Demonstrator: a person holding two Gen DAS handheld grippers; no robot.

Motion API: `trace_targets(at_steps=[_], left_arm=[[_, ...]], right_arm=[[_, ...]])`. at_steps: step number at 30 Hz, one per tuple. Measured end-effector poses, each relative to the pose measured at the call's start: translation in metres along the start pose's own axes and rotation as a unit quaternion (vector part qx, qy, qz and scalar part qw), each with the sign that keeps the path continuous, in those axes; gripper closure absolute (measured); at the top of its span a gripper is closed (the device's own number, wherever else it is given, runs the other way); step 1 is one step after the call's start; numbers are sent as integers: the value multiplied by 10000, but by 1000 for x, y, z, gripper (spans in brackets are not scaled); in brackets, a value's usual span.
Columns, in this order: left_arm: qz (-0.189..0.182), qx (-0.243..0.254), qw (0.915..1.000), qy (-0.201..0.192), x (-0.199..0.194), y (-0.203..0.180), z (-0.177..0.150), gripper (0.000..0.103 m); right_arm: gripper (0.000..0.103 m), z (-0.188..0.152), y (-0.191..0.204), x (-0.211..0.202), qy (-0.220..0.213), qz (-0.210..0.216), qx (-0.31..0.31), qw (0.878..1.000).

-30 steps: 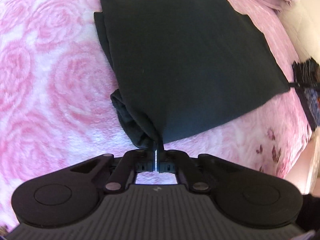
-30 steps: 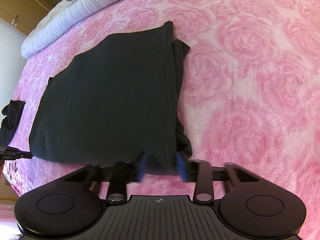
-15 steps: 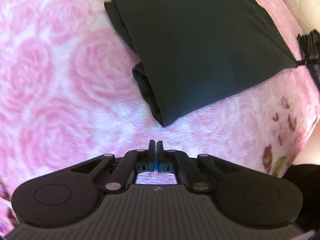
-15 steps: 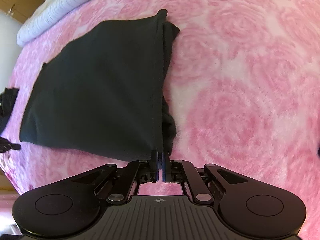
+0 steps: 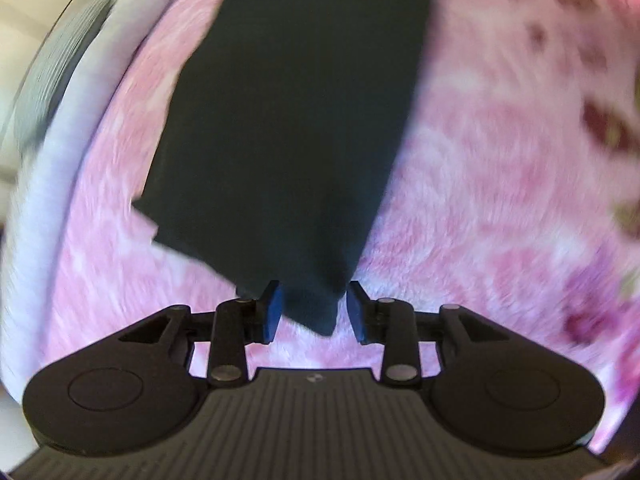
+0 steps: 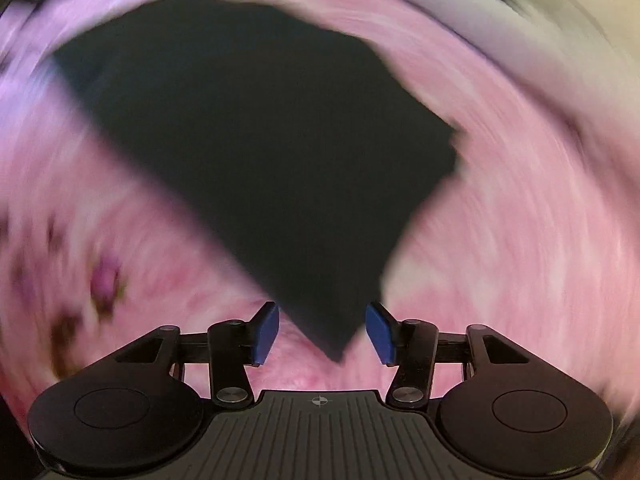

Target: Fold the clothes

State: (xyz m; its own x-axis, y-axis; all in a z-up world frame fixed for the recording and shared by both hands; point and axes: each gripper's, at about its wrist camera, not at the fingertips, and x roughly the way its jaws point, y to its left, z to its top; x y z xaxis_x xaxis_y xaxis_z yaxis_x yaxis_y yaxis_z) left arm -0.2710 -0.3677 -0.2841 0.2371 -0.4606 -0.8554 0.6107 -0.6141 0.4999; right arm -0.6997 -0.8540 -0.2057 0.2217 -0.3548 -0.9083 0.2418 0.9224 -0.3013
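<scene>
Jaws of both the left gripper [image 5: 313,307] and right gripper [image 6: 322,334] were opening, each straddling without pinching a corner of the folded black cloth garment [image 5: 288,128] lying flat on the pink rose-patterned fleece bed cover [image 5: 480,208], probably lining up the next fold.

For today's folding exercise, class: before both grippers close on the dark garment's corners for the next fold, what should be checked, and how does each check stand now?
1. Corner of the black garment lies between the left gripper pads: ok; jaws opening, pads not pressing.
2. Another corner sits between the right gripper pads: ok; jaws opening, cloth untouched.
3. Garment lies flat on the pink rose blanket: ok in what shows.
4. Folded layers aligned at the edges: cannot tell, pictures blurred.
5. Blanket pile clear of the pads: cannot tell.
</scene>
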Motion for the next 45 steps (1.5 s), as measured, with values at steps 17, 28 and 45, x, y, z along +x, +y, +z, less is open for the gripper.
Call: trace_targets(at_steps=[17, 28, 45], left_arm=[[-114, 217, 9997, -69, -22, -16, -1, 102], [-701, -71, 9974, 124, -45, -51, 6, 99], [-364, 1466, 9824, -1100, -24, 62, -78, 64]], right_arm=[[101, -32, 44, 17, 13, -1008, -1899, 9766], [101, -74, 64, 11, 468, -831, -1842, 9782], [58, 65, 196, -42, 830, -1423, 257, 9860]])
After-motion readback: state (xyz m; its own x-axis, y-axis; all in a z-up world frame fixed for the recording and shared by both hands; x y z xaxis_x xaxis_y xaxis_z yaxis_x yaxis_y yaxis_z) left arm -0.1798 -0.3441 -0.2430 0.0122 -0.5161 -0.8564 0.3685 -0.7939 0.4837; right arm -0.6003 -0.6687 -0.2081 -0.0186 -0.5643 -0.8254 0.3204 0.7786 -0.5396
